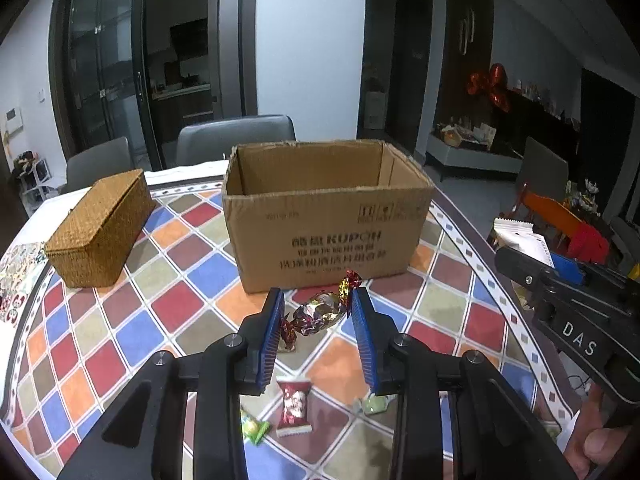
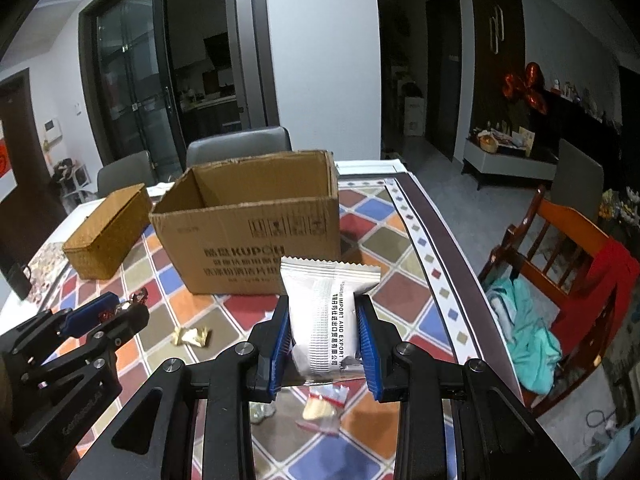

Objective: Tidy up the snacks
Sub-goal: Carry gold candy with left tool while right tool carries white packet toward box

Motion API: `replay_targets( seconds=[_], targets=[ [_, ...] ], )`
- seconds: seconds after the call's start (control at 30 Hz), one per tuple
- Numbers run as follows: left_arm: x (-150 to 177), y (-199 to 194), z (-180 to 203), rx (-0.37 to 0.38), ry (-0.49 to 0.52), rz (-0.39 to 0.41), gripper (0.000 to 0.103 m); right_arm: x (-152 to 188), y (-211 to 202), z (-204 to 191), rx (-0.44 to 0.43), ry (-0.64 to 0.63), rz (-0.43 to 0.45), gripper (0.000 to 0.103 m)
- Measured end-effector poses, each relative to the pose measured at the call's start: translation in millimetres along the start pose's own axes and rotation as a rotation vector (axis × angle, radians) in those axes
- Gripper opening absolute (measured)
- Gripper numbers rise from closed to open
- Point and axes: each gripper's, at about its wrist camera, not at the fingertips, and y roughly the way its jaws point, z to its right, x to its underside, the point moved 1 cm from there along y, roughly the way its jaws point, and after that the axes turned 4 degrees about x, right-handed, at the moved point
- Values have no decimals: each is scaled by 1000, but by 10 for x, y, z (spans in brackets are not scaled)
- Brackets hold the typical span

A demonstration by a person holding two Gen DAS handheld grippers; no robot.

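Between my left tongs point(image 1: 318, 312) sits a foil candy point(image 1: 320, 312), its twisted ends touching both pads; whether it is clamped or only straddled I cannot tell. Under them lie a red sweet point(image 1: 294, 406) and two green ones point(image 1: 254, 430), half hidden by the frame. My right tongs point(image 2: 324, 334) grip a white packet point(image 2: 326, 312) upright near the table's point(image 2: 404, 292) right edge; its lower end is cut off. Beyond stands the open box point(image 1: 324, 224), its floor hidden, with a wicker basket point(image 1: 100, 228) beside it toward the left edge. A gold sweet point(image 2: 192, 336) lies between the tongs.
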Motion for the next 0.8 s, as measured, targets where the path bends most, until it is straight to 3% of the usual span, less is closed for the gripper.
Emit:
replay_targets(
  seconds=[0.8],
  targets=[
    [-539,113,-202,-13,-2,48,35,-539,134,-175,-21,-30,76,33]
  ],
)
